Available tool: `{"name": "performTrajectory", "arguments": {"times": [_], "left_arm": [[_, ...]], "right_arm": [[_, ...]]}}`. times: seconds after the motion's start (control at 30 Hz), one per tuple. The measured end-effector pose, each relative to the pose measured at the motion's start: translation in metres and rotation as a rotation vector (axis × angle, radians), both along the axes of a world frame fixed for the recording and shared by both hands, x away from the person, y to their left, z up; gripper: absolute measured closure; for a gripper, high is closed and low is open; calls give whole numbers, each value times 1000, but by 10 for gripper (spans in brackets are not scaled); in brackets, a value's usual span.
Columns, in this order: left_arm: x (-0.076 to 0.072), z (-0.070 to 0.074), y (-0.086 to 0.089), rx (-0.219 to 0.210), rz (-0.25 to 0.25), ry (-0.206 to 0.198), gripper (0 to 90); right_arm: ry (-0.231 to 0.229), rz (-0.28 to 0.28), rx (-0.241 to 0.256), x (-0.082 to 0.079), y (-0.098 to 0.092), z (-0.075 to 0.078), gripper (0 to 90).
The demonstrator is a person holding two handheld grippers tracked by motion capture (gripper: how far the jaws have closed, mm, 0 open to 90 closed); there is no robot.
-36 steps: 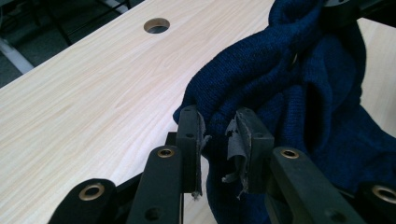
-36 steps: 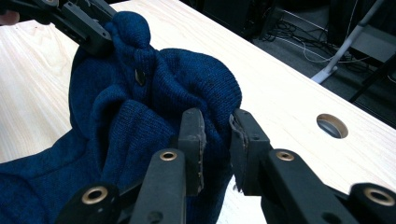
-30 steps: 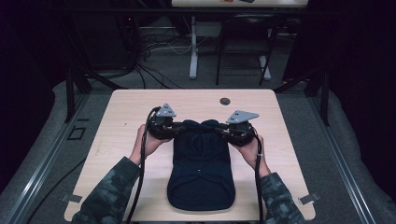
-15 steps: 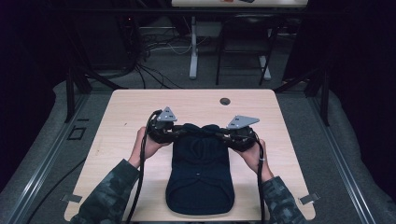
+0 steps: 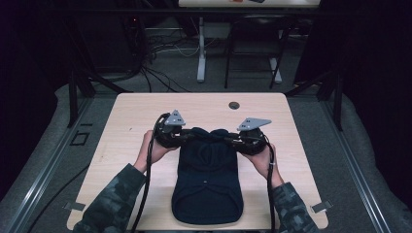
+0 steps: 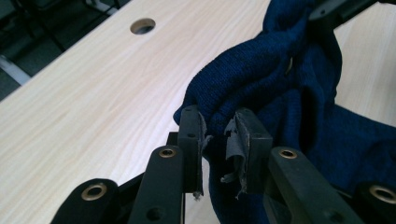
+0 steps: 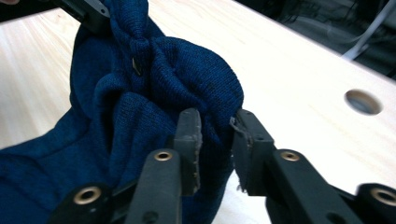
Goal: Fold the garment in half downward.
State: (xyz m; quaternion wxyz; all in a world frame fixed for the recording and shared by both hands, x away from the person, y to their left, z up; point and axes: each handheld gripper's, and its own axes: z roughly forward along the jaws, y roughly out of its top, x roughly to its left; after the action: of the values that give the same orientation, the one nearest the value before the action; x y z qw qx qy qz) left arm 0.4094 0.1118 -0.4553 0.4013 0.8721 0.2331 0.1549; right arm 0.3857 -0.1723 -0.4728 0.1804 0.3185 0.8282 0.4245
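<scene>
A dark blue knitted garment (image 5: pixel 209 179) lies lengthwise on the light wooden table (image 5: pixel 131 116), and its far end is bunched and lifted. My left gripper (image 5: pixel 189 138) is shut on the left side of that bunched end, with the knit (image 6: pixel 280 79) pinched between its jaws (image 6: pixel 217 133). From the other side, my right gripper (image 5: pixel 230 140) is shut on the same end, with cloth (image 7: pixel 140 93) filling the gap in the right gripper view (image 7: pixel 215 135). A small metal piece (image 7: pixel 137 66) shows in a fold.
A round cable hole (image 5: pixel 234 105) sits in the table near its far edge. Bare wood lies on both sides of the garment. The person's forearms in camouflage sleeves (image 5: pixel 116 194) come in from the near edge. Beyond the table are cables and desk legs (image 5: pixel 201 53) on the floor.
Almost nothing has changed. Both hands have shifted only slightly, and both grippers keep their hold on the bunched far end of the garment.
</scene>
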Motion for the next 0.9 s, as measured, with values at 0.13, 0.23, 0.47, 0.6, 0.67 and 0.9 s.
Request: {"name": "performTrajectory", "arguments": {"times": [0.13,0.23,0.47,0.6,0.67,0.9], "left_arm": [[0,3,-3,-12,-12,-28,757],[0,4,-6,-16,-25,-45,761],[-1,5,-10,-16,-47,-79,764],[-1,5,-9,-15,-46,-82,763],[1,5,-6,-21,-36,-74,763],[3,3,0,-26,-26,-46,752]], "right_arm": [[73,-1,29,6,-1,-1,613],[120,-2,37,10,-1,-4,568],[173,-27,40,18,-2,-13,488],[150,-40,27,19,-1,-12,655],[126,-45,21,17,-1,-11,718],[-13,-59,10,7,6,0,778]]}}
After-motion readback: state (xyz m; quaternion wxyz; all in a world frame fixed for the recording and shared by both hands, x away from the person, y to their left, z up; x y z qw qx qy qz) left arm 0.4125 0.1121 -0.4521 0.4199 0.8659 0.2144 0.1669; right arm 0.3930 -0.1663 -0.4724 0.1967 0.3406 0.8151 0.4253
